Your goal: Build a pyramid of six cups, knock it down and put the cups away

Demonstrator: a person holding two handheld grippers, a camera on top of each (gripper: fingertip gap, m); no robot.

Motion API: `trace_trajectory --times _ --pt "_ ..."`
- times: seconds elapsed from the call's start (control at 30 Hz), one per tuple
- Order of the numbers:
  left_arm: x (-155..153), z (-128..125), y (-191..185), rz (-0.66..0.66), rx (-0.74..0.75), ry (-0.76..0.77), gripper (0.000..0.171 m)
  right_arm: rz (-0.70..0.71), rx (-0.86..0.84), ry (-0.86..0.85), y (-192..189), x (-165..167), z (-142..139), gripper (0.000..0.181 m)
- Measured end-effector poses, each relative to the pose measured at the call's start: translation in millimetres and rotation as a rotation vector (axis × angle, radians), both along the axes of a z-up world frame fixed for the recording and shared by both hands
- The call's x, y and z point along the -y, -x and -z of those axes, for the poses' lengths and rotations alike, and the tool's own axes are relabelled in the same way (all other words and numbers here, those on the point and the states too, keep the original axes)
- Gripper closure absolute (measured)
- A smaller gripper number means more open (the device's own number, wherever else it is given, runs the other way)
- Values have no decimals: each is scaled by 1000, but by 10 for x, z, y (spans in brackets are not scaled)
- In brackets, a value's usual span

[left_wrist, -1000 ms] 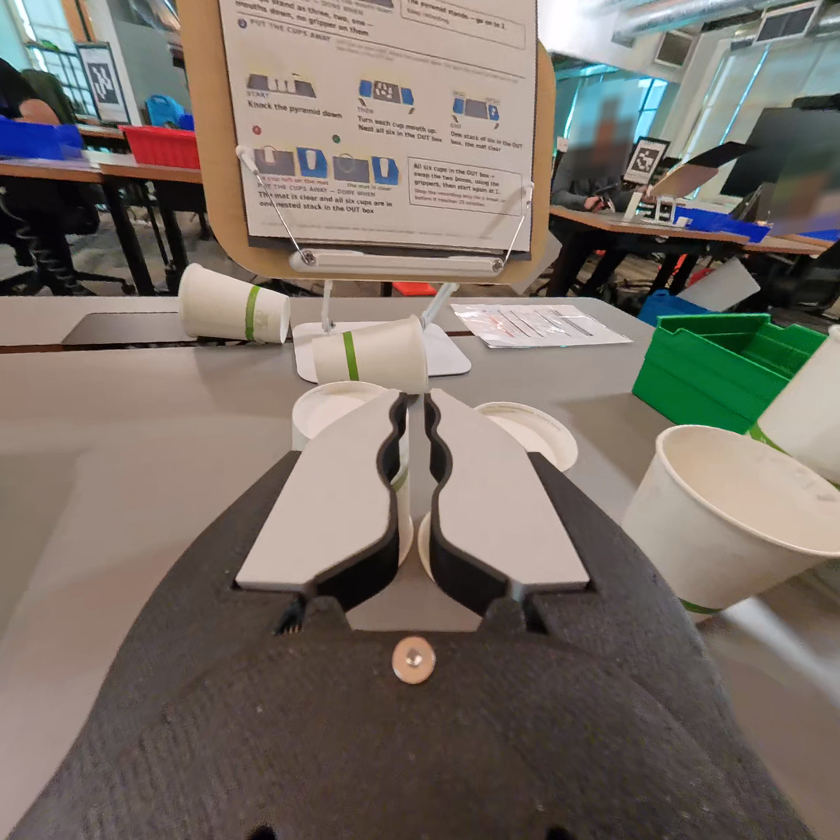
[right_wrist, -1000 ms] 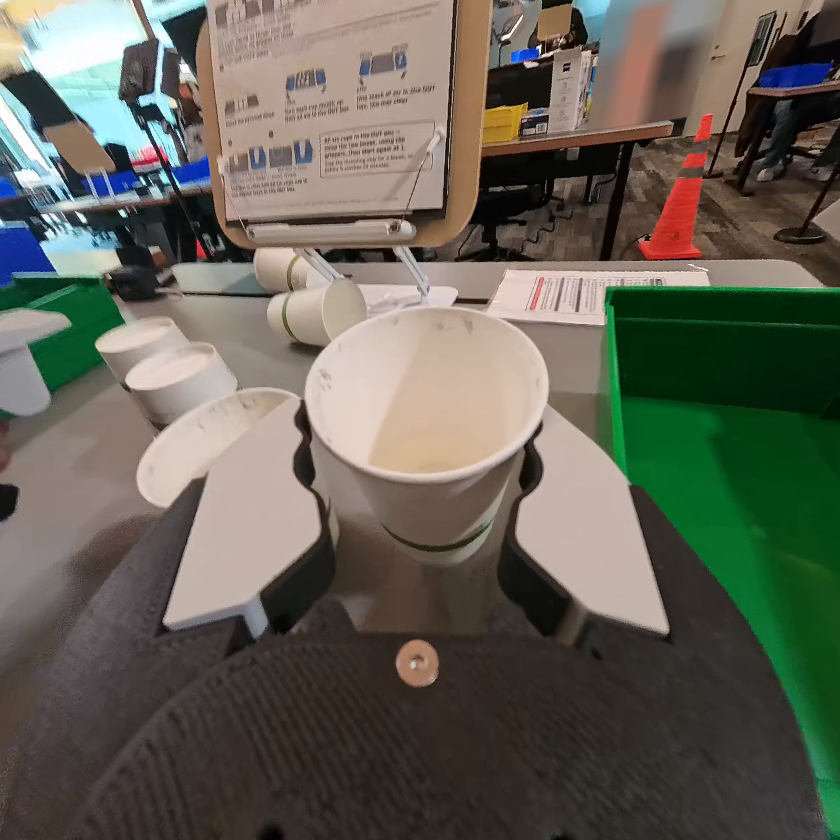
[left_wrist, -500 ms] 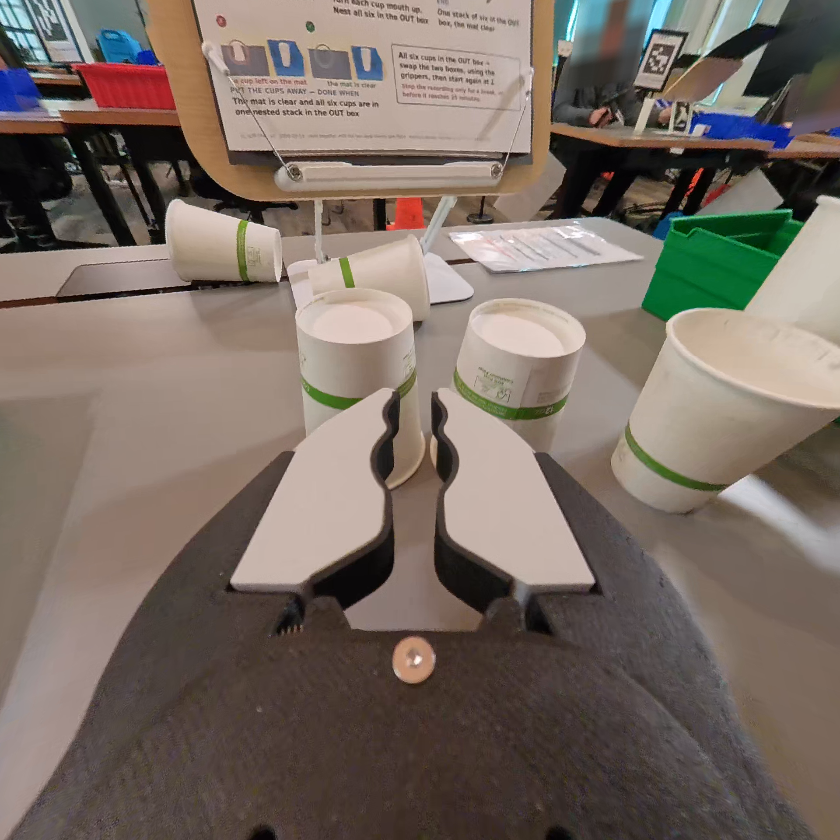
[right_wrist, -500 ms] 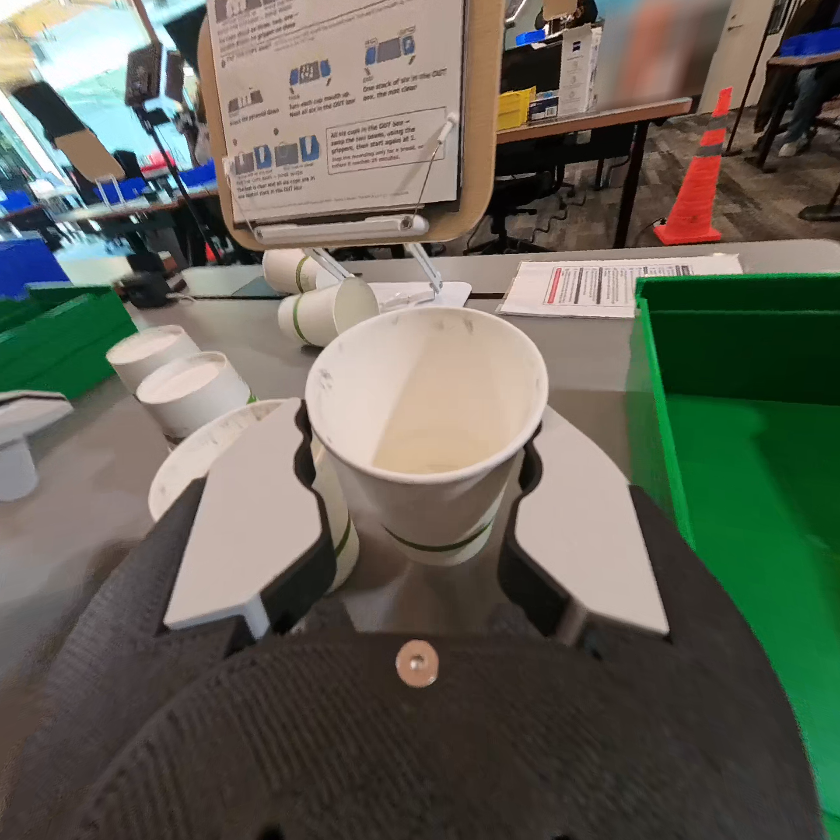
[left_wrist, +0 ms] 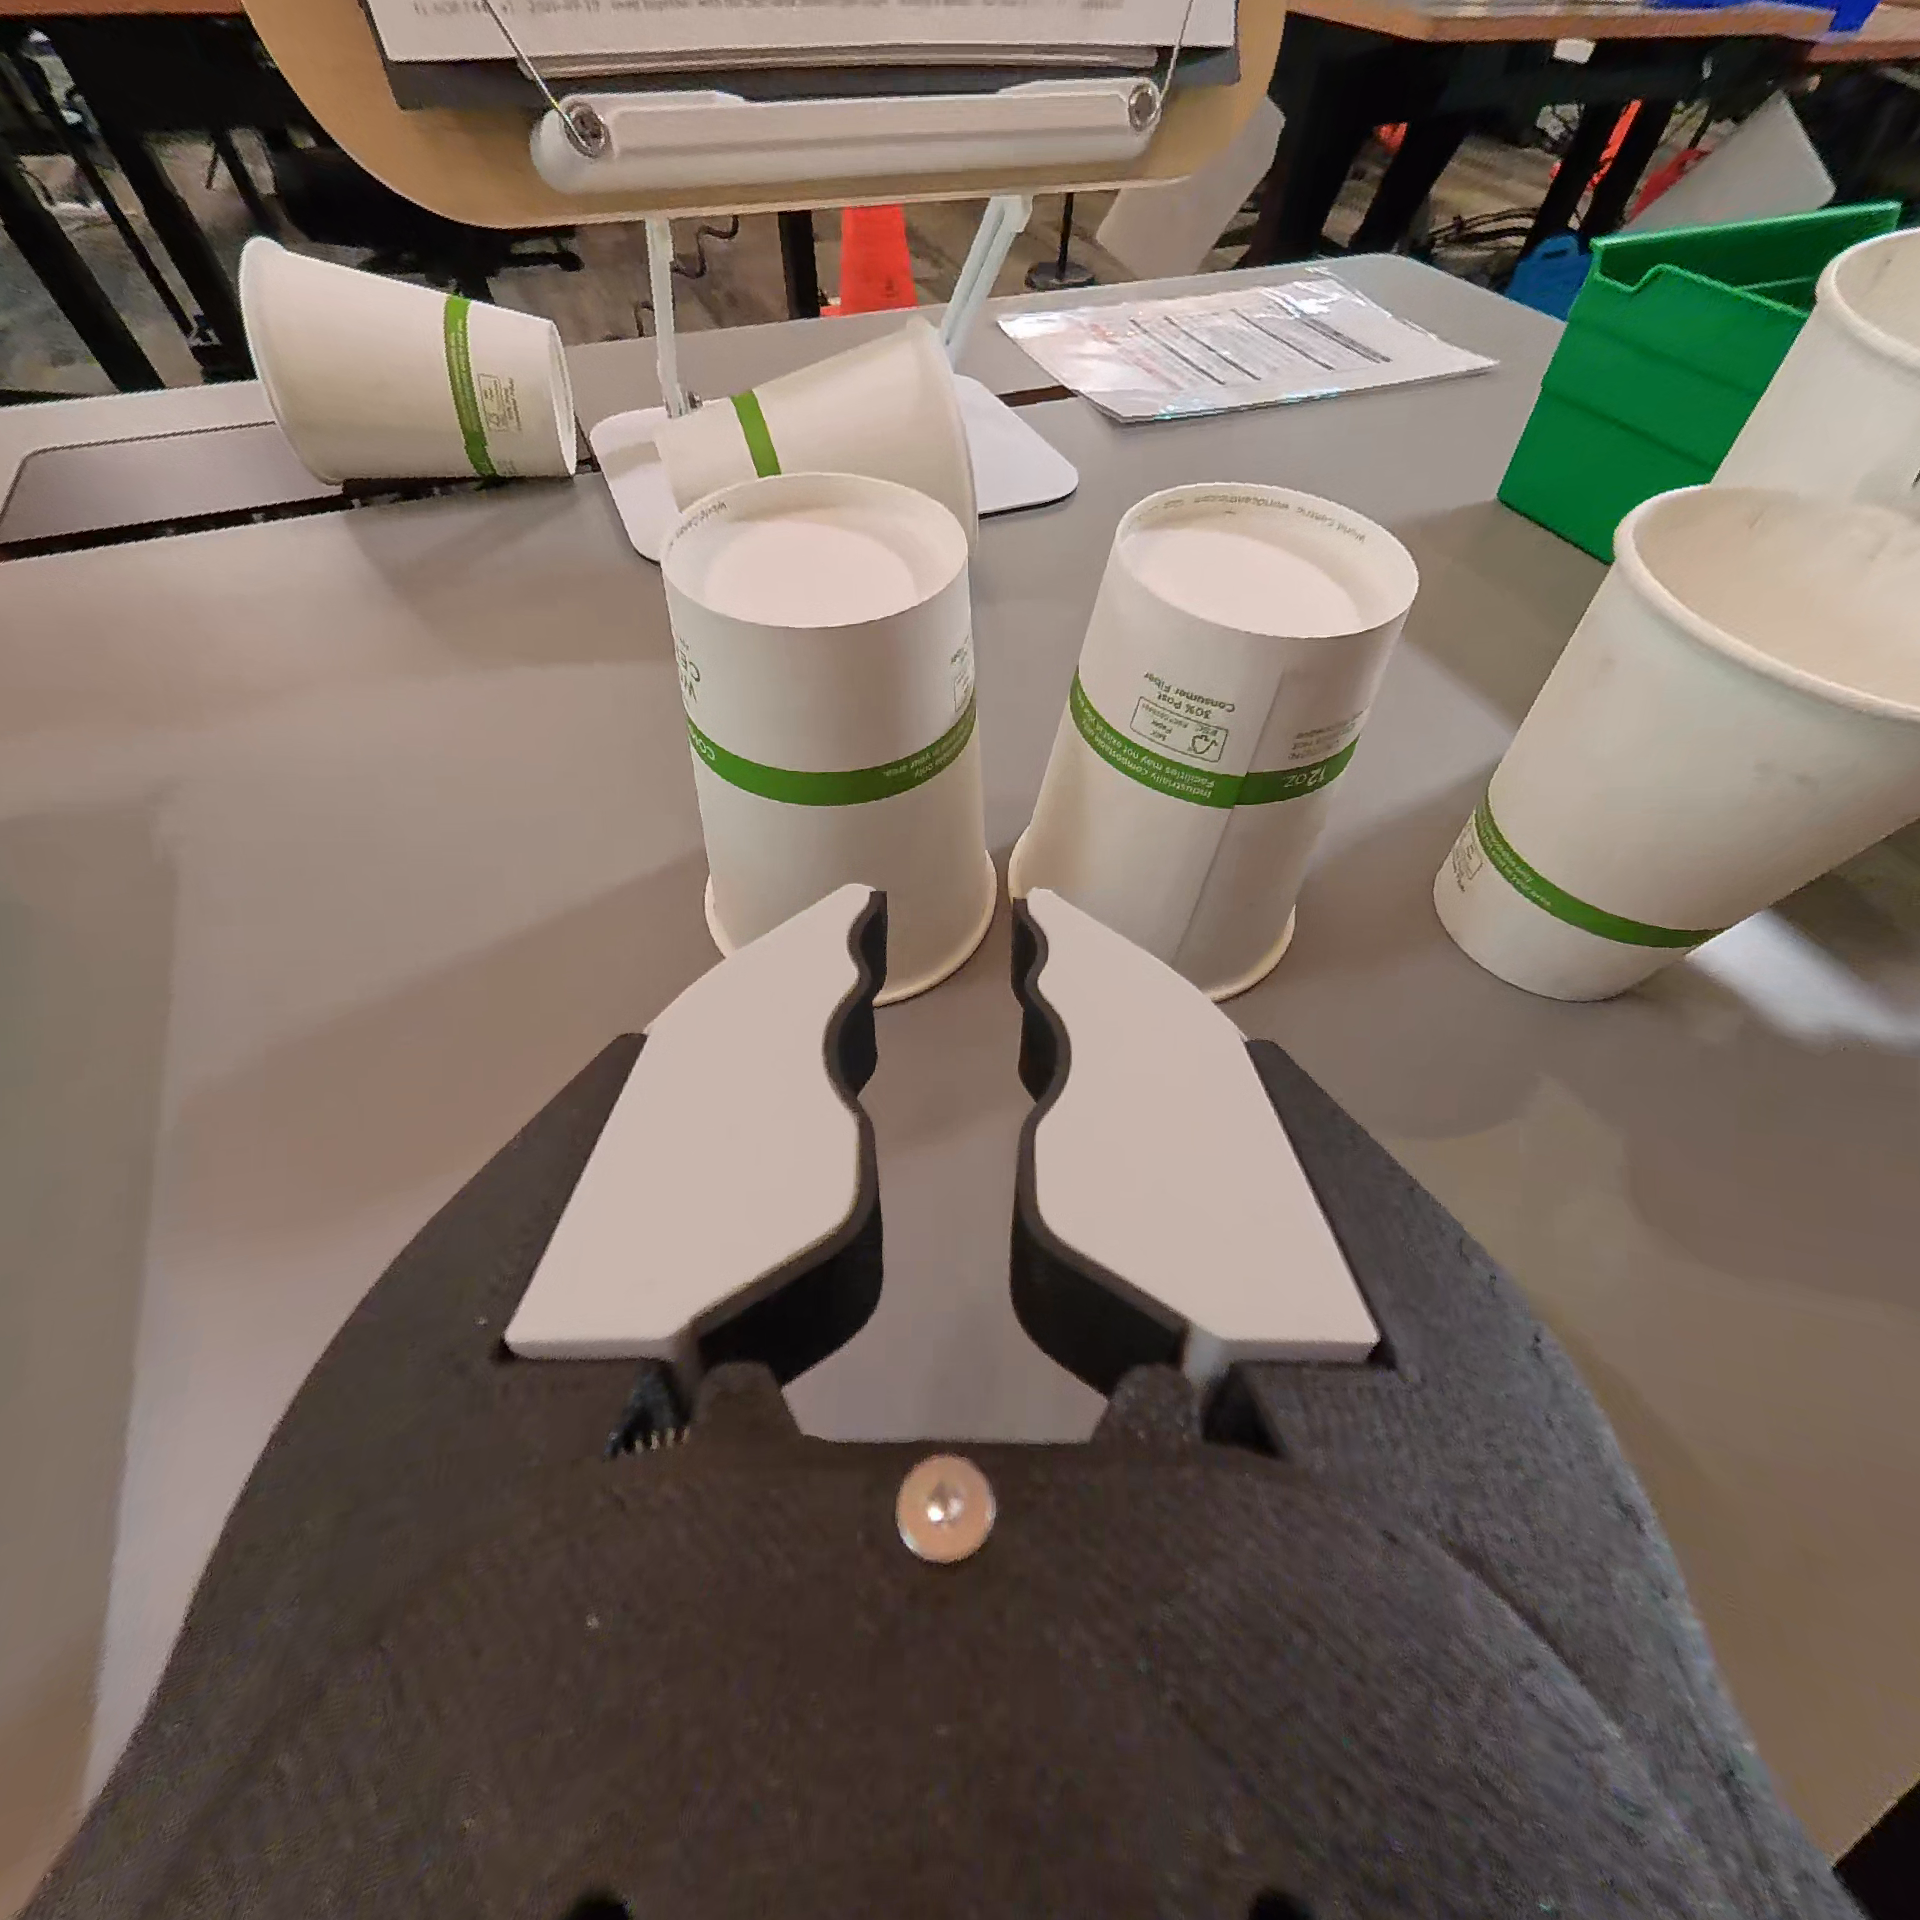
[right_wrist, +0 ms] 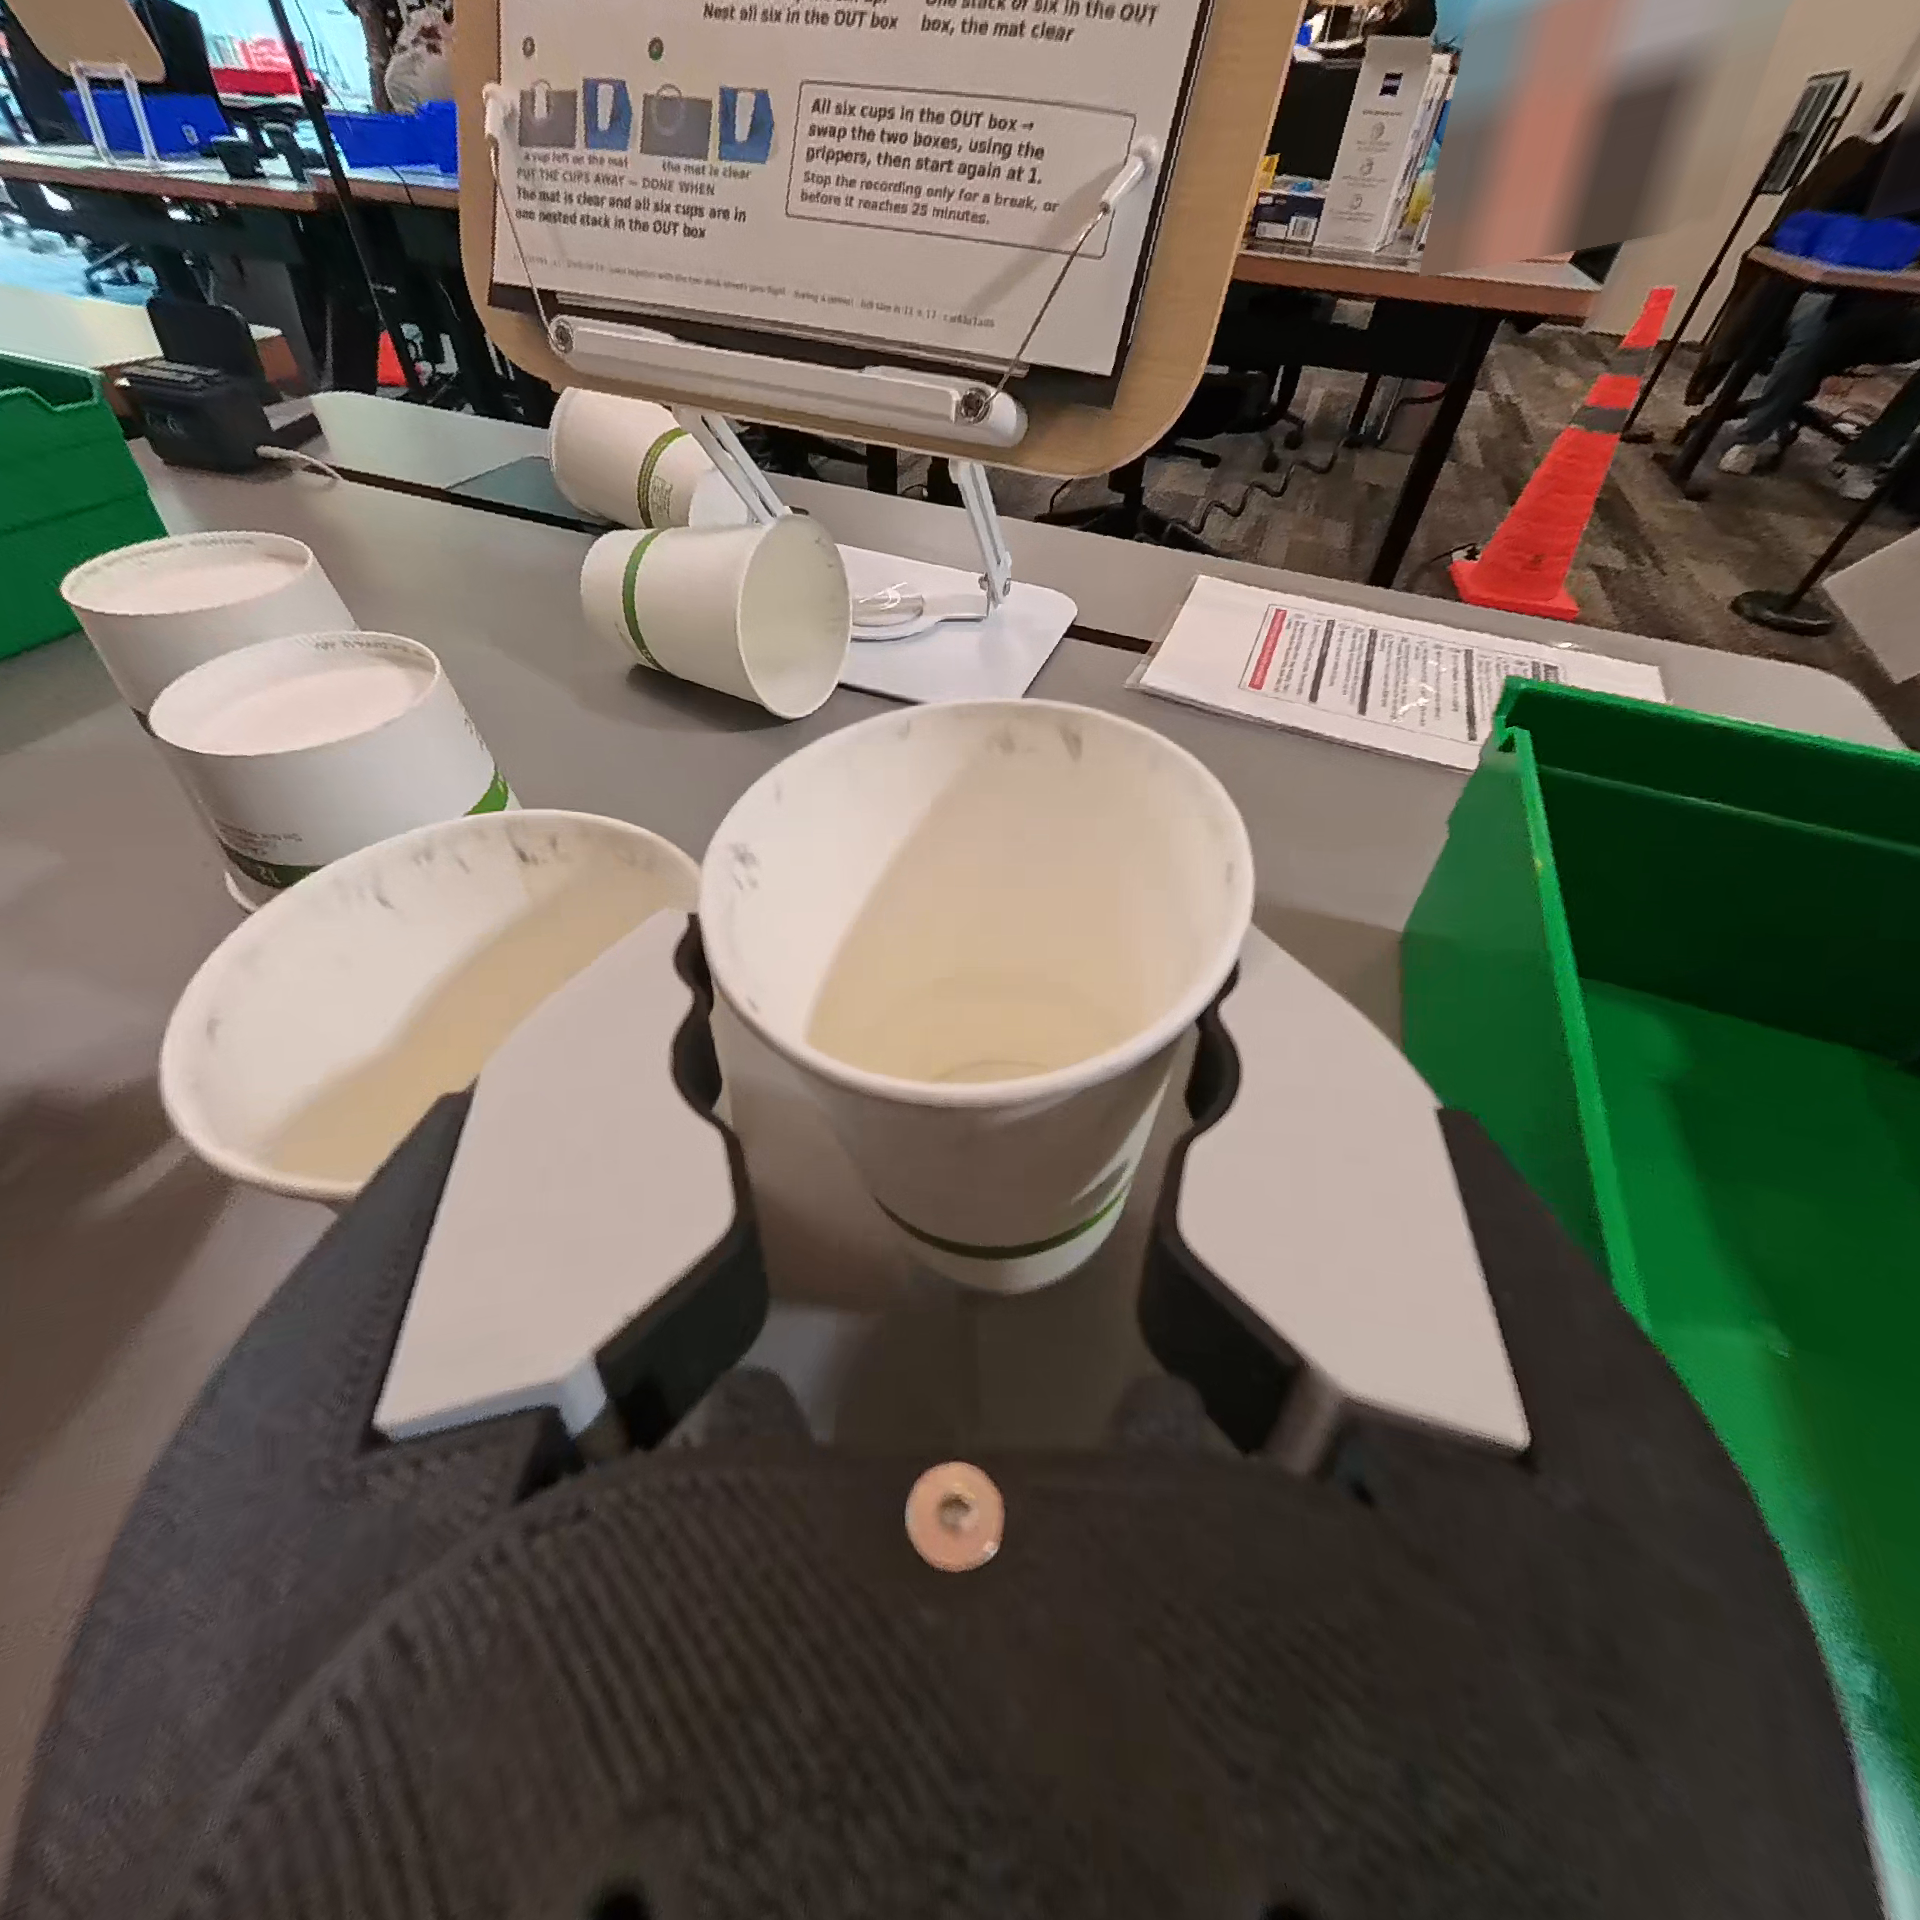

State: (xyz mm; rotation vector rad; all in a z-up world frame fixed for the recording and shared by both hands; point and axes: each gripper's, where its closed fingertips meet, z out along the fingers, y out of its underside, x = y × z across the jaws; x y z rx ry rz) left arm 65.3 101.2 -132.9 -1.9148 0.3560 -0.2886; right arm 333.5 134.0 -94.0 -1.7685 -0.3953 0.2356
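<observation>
My left gripper [left_wrist: 948, 920] is empty, its jaws a narrow gap apart, low over the grey table. It is just in front of two upside-down white paper cups with green bands [left_wrist: 831, 727] [left_wrist: 1226, 748], aimed between them. My right gripper [right_wrist: 956, 997] is shut on an upright white paper cup [right_wrist: 977, 935] and holds it mouth up, slightly tilted. That cup also shows at the right edge of the left wrist view [left_wrist: 1860, 364]. Another upright cup [right_wrist: 416, 987] [left_wrist: 1683, 779] stands on the table just left of the held one.
Two cups lie on their sides [left_wrist: 405, 384] [left_wrist: 831, 416] by the foot of a sign stand [right_wrist: 831, 208]. A green bin [right_wrist: 1714, 935] is open at the right; another green bin [right_wrist: 52, 499] is at the far left. A printed sheet [right_wrist: 1403, 665] lies behind.
My left gripper has dropped lower and drawn back from the two upside-down cups, and its jaws have parted slightly. My right gripper has kept its cup and shifted a little left of the bin.
</observation>
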Motion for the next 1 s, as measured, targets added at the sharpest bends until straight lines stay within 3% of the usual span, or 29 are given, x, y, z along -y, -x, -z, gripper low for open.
trace_trajectory --times 0.23,0.37,0.47,0.6,0.63,0.7,0.8,0.87,0.93,1.0 --pt "-46 119 -10 15 13 78 141 -4 -114 87 -80 -6 146 90" --pt "-88 127 -16 28 23 80 140 -2 -134 51 -117 -12 88 89" --pt "-198 22 66 -2 23 -20 141 -68 -213 -62 29 19 -184 89" --pt "-69 -487 -164 137 189 -216 136 -131 -318 -265 167 110 -745 90" --pt "-76 -534 -128 99 192 -272 140 -123 -308 -315 185 108 -825 90" --pt "-106 -407 -13 5 130 -217 138 -136 -234 -311 271 81 -805 90" --pt "113 -436 -58 26 195 -89 128 -91 -167 -262 148 197 -677 90" --pt "289 -499 -83 69 218 -140 127 -34 -108 -295 -52 319 -609 90" --pt "332 -362 23 12 144 -229 134 30 -75 -355 -241 361 -579 91" --pt "334 -156 60 3 -29 -188 133 44 -116 -246 -286 276 -550 90"
